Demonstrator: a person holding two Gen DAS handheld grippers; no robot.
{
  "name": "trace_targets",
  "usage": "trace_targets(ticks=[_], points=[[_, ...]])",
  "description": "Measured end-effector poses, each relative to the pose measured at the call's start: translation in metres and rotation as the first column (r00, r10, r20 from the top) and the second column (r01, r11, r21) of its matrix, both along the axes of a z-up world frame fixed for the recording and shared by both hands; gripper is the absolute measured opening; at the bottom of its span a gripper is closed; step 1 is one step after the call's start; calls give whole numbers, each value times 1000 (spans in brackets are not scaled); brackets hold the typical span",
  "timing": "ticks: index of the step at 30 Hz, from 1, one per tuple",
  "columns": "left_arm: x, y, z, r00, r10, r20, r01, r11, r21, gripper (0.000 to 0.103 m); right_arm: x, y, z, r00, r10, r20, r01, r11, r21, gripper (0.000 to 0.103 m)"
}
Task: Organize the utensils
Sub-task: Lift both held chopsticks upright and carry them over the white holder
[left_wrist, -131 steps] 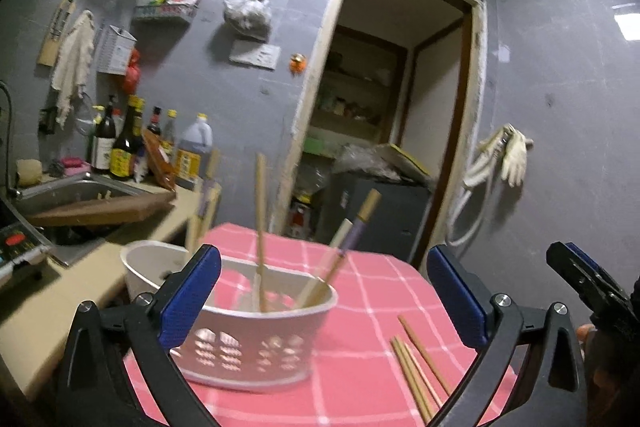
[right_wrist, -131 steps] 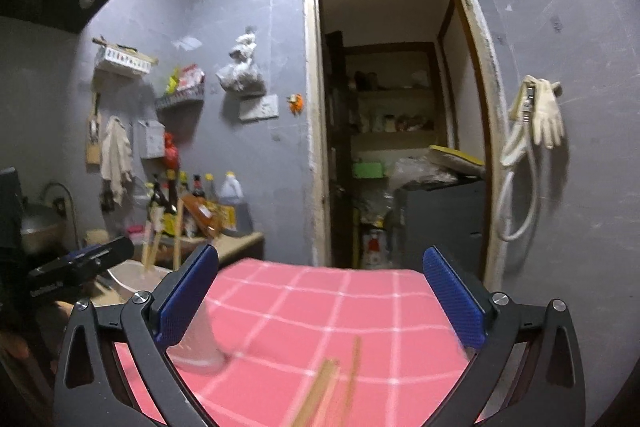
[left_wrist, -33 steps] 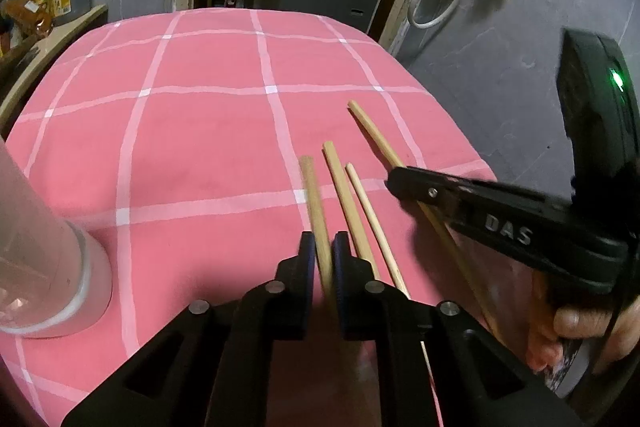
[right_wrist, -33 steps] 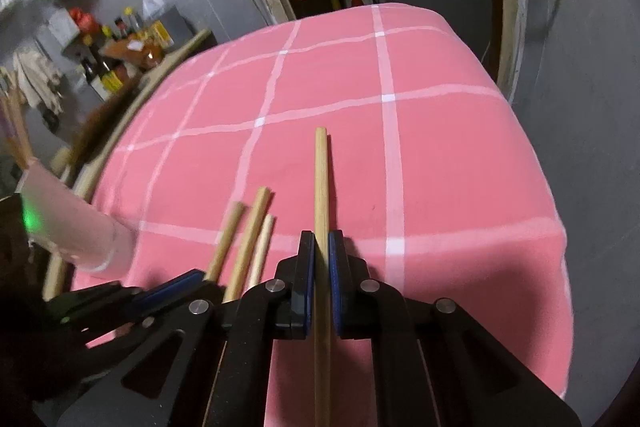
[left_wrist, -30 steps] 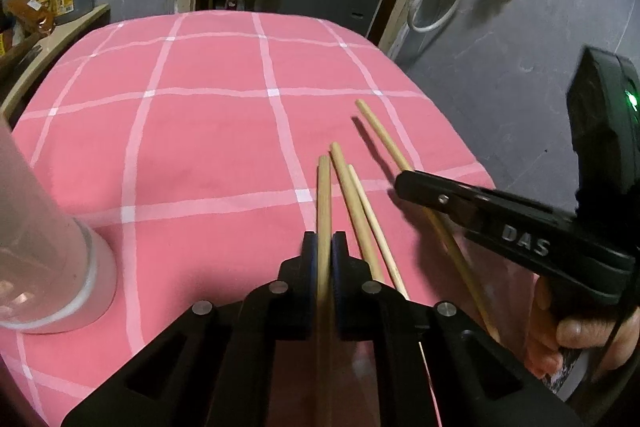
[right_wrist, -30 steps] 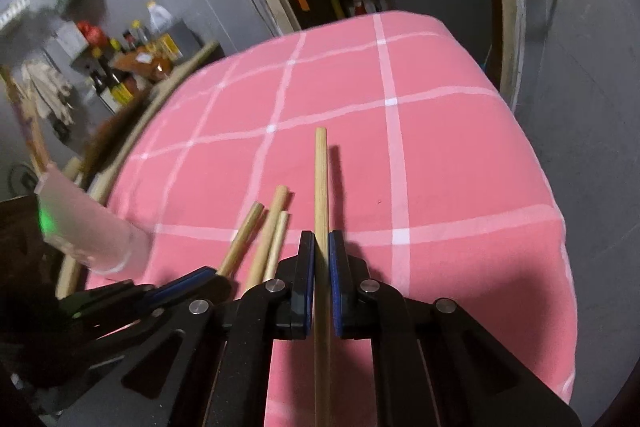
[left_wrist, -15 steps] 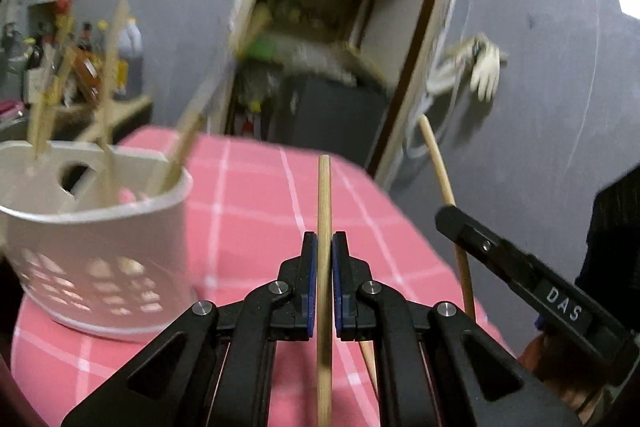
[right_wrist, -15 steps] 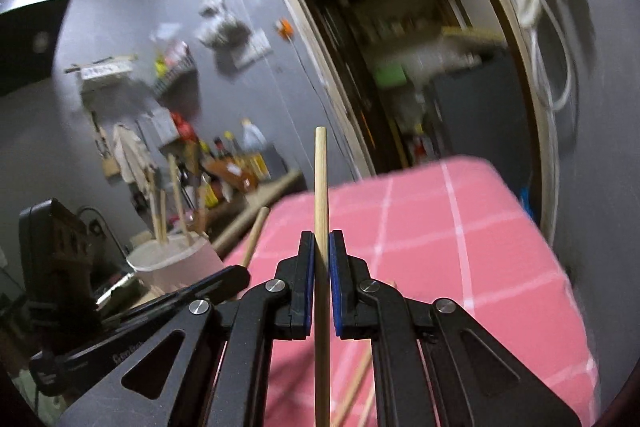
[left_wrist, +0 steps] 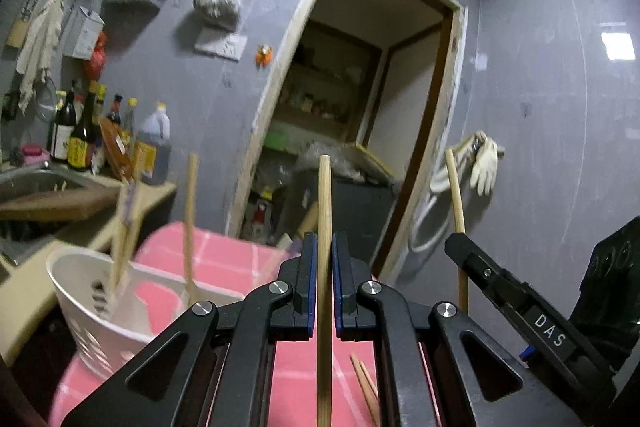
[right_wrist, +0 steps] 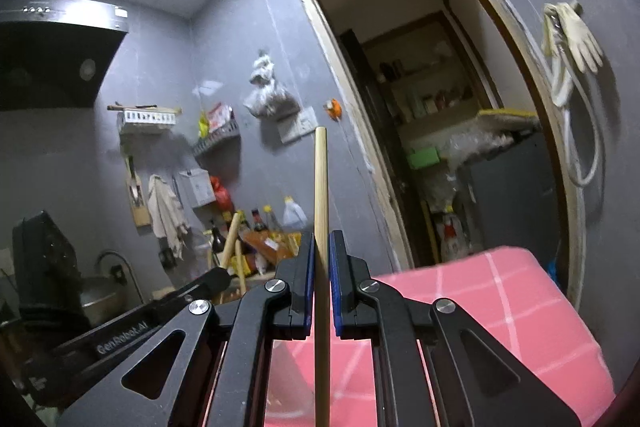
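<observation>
Left gripper [left_wrist: 324, 255] clamping tight on one chopstick [left_wrist: 324, 211], holding it upright above the pink tablecloth [left_wrist: 236, 259], just right of the white basket [left_wrist: 80, 291]. Right gripper [right_wrist: 319, 255] likewise pinching a second chopstick [right_wrist: 321, 187], pointing upward. Two chopsticks [left_wrist: 366, 387] lying on the cloth.

The perforated white plastic utensil basket [left_wrist: 100, 311] and the sticks standing in it [left_wrist: 124, 227] were smeared by motion blur. The lower end of the pale wooden chopstick [left_wrist: 323, 307] ran off the bottom edge. Two thin loose chopsticks [left_wrist: 366, 387] on the pink checked tablecloth [left_wrist: 296, 379] were partly hidden behind the black left gripper [left_wrist: 323, 287].
</observation>
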State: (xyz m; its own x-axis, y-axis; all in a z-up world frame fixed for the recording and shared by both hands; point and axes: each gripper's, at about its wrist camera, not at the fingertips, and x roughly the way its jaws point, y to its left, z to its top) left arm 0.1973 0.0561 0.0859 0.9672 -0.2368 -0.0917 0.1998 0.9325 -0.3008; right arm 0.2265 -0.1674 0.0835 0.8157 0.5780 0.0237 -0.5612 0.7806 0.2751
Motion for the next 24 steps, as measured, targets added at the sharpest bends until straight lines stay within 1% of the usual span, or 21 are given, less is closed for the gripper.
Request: trace_targets(ticks=[6, 8, 11, 14, 17, 20, 22, 24], points=[[9, 60, 21, 996, 79, 29, -78, 995, -55, 5, 13, 37, 22, 995, 68, 78, -72, 997, 39, 5], [14, 77, 26, 995, 89, 34, -86, 993, -81, 5, 18, 50, 28, 990, 94, 106, -102, 992, 73, 5], [26, 106, 31, 995, 102, 15, -99, 986, -131, 5, 25, 70, 33, 981, 119, 152, -137, 984, 111, 5], [31, 127, 34, 990, 141, 27, -135, 979, -153, 5, 31, 88, 35, 972, 135, 193, -160, 980, 122, 5], [39, 143, 32, 982, 183, 38, -175, 971, -164, 5, 37, 97, 32, 968, 114, 222, -147, 979, 138, 5], [48, 161, 28, 975, 221, 40, -209, 959, -193, 5, 40, 101, 25, 969, 44, 244, -84, 984, 159, 5], [52, 171, 24, 970, 241, 32, -228, 948, -222, 5, 43, 103, 21, 971, 13, 238, -56, 983, 176, 5], [54, 180, 23, 966, 258, 30, -244, 941, -236, 5, 48, 101, 15, 975, -6, 224, -38, 980, 193, 5]])
